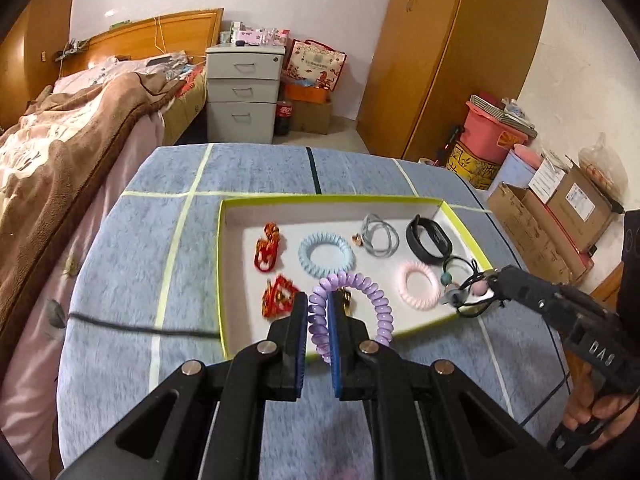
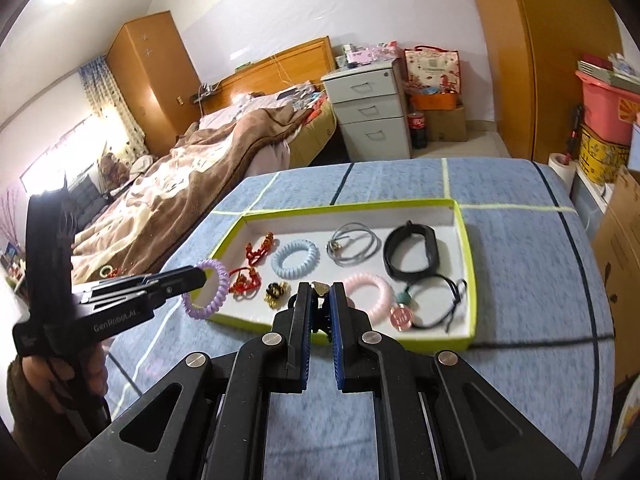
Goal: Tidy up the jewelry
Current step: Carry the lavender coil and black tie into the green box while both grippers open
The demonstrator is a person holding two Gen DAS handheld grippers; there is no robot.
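Observation:
A green-rimmed white tray (image 1: 320, 201) (image 2: 468, 240) on the blue cloth holds hair ties and jewelry. My left gripper (image 1: 319, 300) (image 2: 204, 276) is shut on a purple spiral hair tie (image 1: 360, 284) (image 2: 208, 290), held above the tray's near left edge. My right gripper (image 2: 320, 292) (image 1: 494, 278) is shut on a black clip with a gold piece (image 2: 320, 312) over the tray's near edge. In the tray lie a blue spiral tie (image 1: 326, 254), a pink spiral tie (image 1: 418, 286), grey ties (image 1: 380, 234), a black band (image 1: 428, 238), red ornaments (image 1: 268, 248) and a beaded black cord (image 1: 460, 276).
The cloth-covered table (image 1: 160, 240) has a black cable (image 1: 140, 326) across its left. A bed (image 1: 60, 140) lies left, a grey drawer unit (image 1: 242, 92) behind, a wooden wardrobe (image 1: 440, 60) and boxes (image 1: 560, 208) to the right.

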